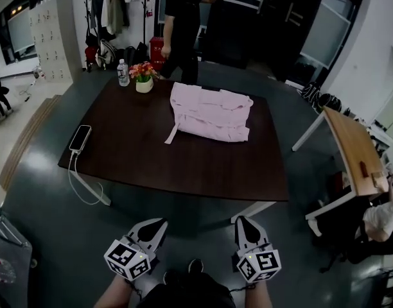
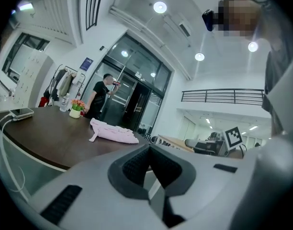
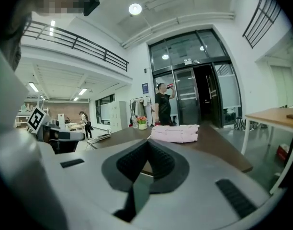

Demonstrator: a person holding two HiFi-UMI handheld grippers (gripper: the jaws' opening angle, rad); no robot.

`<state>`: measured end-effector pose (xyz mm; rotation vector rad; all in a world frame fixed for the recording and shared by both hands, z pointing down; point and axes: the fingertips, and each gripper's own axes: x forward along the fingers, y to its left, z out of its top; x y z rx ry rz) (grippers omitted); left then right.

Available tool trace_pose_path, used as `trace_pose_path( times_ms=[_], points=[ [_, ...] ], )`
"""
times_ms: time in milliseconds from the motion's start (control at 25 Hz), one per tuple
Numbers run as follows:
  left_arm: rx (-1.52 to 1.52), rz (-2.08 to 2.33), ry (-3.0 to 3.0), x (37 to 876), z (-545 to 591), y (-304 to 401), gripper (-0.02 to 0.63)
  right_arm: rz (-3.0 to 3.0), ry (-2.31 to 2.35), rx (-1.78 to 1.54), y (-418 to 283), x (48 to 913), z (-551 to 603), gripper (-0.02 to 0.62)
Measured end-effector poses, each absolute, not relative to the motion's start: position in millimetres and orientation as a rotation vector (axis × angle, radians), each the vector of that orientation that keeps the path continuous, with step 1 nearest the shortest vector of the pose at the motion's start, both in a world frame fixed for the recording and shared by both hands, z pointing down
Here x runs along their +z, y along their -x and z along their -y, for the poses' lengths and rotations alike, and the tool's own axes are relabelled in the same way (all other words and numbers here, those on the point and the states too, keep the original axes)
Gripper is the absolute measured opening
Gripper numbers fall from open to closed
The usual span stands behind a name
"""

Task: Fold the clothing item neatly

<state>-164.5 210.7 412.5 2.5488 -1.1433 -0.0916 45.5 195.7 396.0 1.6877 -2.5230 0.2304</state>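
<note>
Both claws shut, empty: left gripper, right gripper, held short of dark wooden table. Well ahead, on its far half, lies pale pink folded cloth garment, long axis crosswise, right gripper marginally nearer. Compact rectangle; one strap trails left-front.

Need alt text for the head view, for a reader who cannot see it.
A pink garment lies folded on a dark table, untouched. The left claw and right claw, both shut and empty, are short of the table's near edge. Behind the table, a person in black stands drinking.
</note>
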Motion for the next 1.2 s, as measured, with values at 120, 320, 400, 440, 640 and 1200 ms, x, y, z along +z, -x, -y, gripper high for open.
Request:
trace_pose_path(
  times_ms=[120, 320, 400, 440, 640, 1200],
  points=[
    [-0.091, 1.155, -2.545, 416, -220, 160, 0.011, 2.520, -1.713, 0.254, -53, 399, -204, -0.006],
    [-0.068, 1.147, -2.561, 406, -237, 137, 0.011, 2.529, -1.677, 0.249, -68, 400, -221, -0.006],
    [-0.056, 1.149, -2.591, 397, -245, 125, 0.011, 2.538, -1.666, 0.242, -78, 398, -229, -0.006],
    [-0.057, 1.155, -2.599, 392, -250, 119, 0.011, 2.540, -1.663, 0.239, -83, 397, -233, -0.006],
    [-0.043, 1.154, -2.624, 379, -279, 83, 0.011, 2.534, -1.679, 0.211, -122, 390, -261, -0.006],
    [0.036, 1.172, -2.582, 386, -336, 27, 0.011, 2.515, -1.666, 0.261, -187, 405, -324, -0.008]
  ],
)
